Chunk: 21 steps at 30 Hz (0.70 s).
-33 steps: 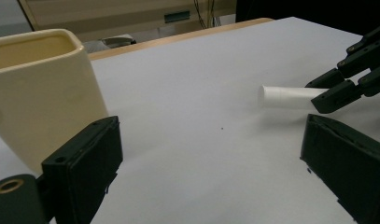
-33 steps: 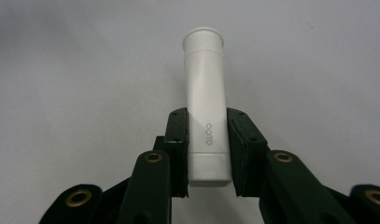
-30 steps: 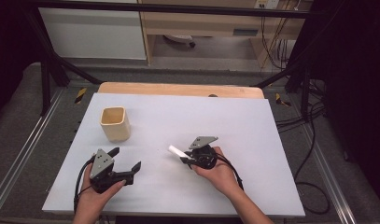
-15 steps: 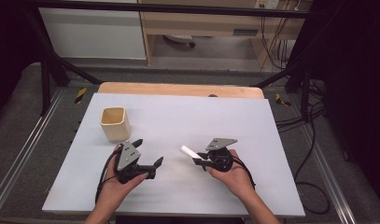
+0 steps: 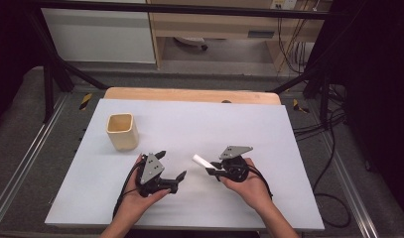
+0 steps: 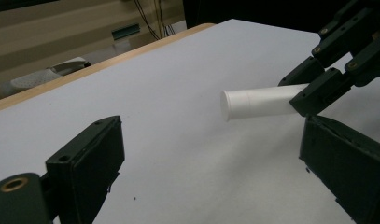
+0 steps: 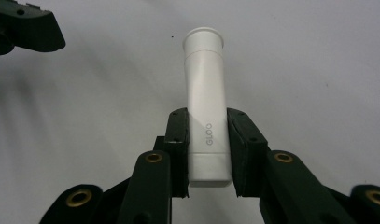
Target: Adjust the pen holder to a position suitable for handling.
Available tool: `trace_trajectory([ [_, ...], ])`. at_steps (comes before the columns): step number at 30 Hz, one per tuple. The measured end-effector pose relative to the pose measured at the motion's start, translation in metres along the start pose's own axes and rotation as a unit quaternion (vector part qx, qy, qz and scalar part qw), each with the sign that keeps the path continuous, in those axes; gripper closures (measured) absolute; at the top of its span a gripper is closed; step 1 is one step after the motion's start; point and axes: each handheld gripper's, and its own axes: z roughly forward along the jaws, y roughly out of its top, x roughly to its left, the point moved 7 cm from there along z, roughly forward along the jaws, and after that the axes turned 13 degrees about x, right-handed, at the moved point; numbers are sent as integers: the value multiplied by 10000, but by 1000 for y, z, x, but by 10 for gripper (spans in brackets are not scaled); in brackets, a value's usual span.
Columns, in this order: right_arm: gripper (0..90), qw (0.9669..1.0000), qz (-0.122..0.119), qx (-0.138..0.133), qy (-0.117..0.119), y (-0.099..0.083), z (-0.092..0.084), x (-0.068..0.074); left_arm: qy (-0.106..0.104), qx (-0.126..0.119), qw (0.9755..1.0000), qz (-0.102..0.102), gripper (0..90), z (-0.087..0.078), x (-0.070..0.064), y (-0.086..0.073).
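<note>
High view overhead facing forward-down, 2 gripper views close, sharing white tube point(image 6: 260, 103)

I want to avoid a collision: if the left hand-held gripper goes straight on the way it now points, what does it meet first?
Probably the white tube, held in the shut right hand-held gripper. The open left hand-held gripper points toward its capped end, though depth is unclear.

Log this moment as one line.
right gripper: shut on white glue tube | left gripper: open, empty, facing tube's cap | beige cup: upright, untouched
</note>
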Motion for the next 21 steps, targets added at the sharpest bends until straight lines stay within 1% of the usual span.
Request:
trace_trajectory([
  [4,712,9998,-142,127,-23,11,-1,3,132,-15,9999,52,71,-3,3,0],
  [8,712,9992,-291,285,-38,23,-5,4,218,33,9996,185,72,-3,3,-2],
  [11,712,9988,-307,393,-22,31,-7,3,308,68,9990,319,72,-3,2,-2],
  [15,712,9973,-394,613,-7,39,-7,0,396,88,9981,462,73,-1,0,-2],
  [18,712,9957,-495,784,4,46,-6,2,488,123,9968,625,74,-1,-2,-2],
  [21,712,9942,-595,898,38,54,-8,5,570,156,9957,711,76,-1,-2,-3],
])
